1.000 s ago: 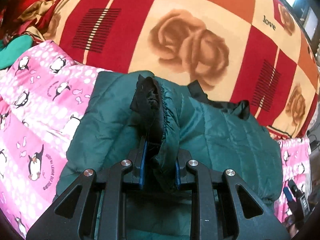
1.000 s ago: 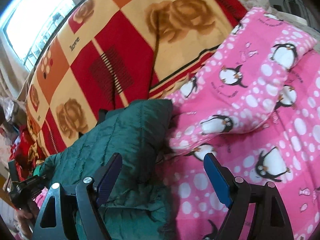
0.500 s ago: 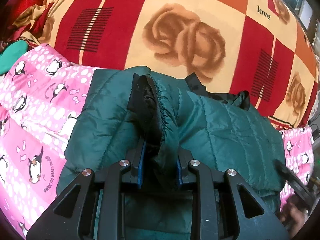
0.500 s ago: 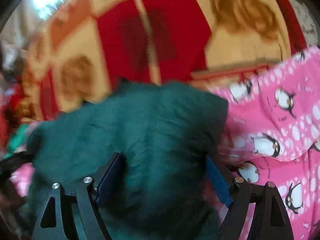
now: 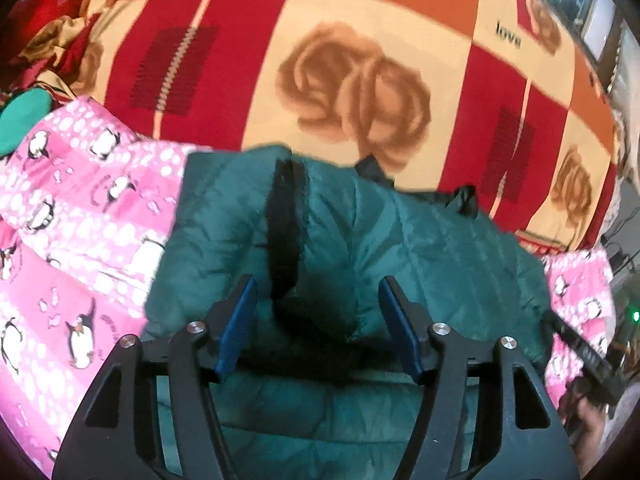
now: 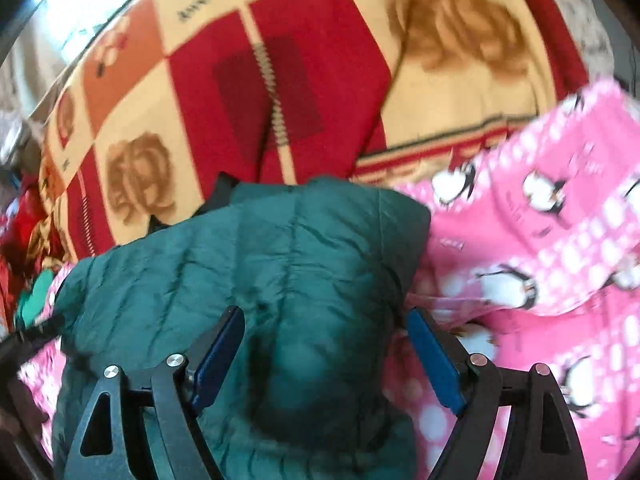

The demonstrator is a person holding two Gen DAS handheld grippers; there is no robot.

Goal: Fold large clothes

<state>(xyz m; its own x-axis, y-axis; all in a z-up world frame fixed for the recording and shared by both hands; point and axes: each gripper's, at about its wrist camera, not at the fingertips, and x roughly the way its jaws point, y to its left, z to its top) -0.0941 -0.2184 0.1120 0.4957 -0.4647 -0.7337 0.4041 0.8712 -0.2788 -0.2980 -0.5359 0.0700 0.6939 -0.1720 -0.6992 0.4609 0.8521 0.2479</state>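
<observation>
Left tongs (image 5: 318, 322) have released the jacket (image 5: 420, 248) cuff, now spread; right tongs (image 6: 326, 354) remain spread, seemingly hovering.

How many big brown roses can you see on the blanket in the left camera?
3 on the blanket: one big rose in the middle, one at the right edge, one top right. Others may be hidden behind the green jacket or blurred.
</observation>
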